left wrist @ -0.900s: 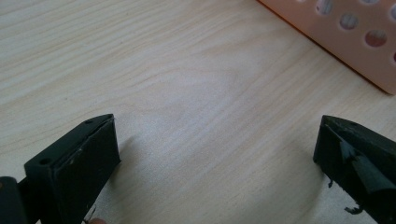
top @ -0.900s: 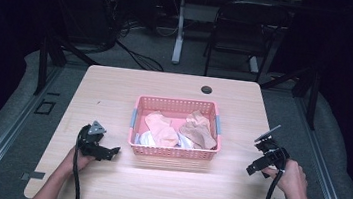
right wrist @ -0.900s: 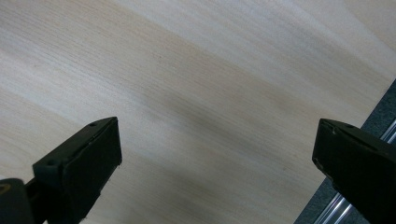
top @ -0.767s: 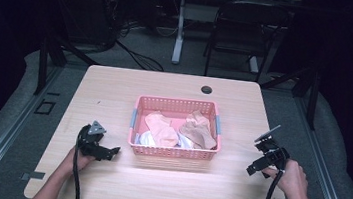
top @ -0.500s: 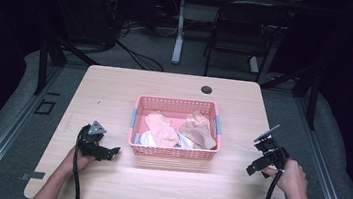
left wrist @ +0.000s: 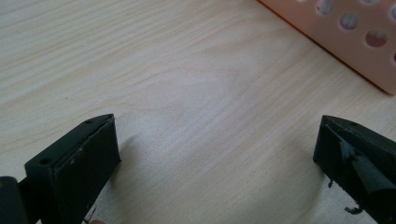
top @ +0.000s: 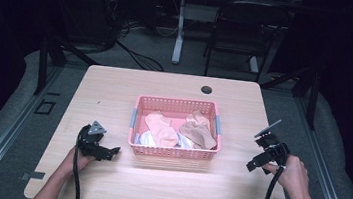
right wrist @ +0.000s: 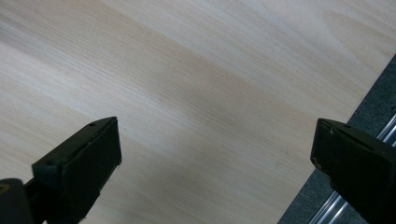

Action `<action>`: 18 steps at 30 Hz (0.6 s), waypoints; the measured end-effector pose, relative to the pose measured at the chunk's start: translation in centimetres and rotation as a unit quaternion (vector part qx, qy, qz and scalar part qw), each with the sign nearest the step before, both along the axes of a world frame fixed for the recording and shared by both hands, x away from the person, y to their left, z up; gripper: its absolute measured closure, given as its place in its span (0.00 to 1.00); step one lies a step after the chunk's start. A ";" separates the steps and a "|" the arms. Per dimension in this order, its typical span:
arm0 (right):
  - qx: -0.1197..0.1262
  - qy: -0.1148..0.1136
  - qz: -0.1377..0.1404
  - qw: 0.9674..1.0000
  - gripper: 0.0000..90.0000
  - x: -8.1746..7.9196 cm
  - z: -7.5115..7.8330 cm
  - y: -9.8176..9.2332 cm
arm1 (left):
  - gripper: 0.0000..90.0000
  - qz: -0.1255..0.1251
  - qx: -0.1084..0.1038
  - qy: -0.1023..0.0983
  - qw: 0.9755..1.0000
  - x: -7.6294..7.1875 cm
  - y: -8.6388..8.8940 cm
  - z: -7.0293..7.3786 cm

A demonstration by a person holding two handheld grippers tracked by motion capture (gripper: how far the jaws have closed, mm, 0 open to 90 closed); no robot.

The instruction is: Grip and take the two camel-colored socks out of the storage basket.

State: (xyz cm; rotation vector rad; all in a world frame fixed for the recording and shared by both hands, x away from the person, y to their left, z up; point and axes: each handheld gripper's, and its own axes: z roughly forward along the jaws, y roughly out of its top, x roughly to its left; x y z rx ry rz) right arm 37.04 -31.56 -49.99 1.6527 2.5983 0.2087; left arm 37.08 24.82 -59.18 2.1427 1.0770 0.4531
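A pink plastic basket (top: 172,153) sits at the middle of the wooden table (top: 115,87), holding several crumpled cloths in peach, tan and white (top: 161,128). My left gripper (top: 114,151) rests low on the table to the basket's left, open, with bare wood between its jaws. In the left gripper view (left wrist: 217,154) a corner of the basket (left wrist: 355,42) shows at the upper right. My right gripper (top: 251,165) hovers to the right of the basket near the table's right edge, open and holding nothing. Bare wood lies between the jaws in the right gripper view (right wrist: 215,154).
A round black cable hole (top: 207,89) lies near the table's far edge. Beyond the table stand a dark chair (top: 236,41) and a white desk leg (top: 179,29) with cables on the floor. The table's right edge and a grey floor (right wrist: 373,93) lie close to my right gripper.
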 end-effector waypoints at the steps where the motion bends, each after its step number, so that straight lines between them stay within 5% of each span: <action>1: 0.002 0.001 0.005 1.000 0.02 0.2 0.6 0.1 | 0.00 0.000 0.000 -0.001 1.000 0.0 0.0 0.0; 8: 0.001 0.006 0.015 1.000 0.03 0.7 2.4 0.6 | 0.00 0.000 0.000 -0.001 1.000 0.0 0.0 0.0; 18: -0.015 -0.009 0.027 0.999 0.03 2.1 7.3 1.6 | 0.00 0.000 0.000 -0.001 1.000 0.0 0.0 0.0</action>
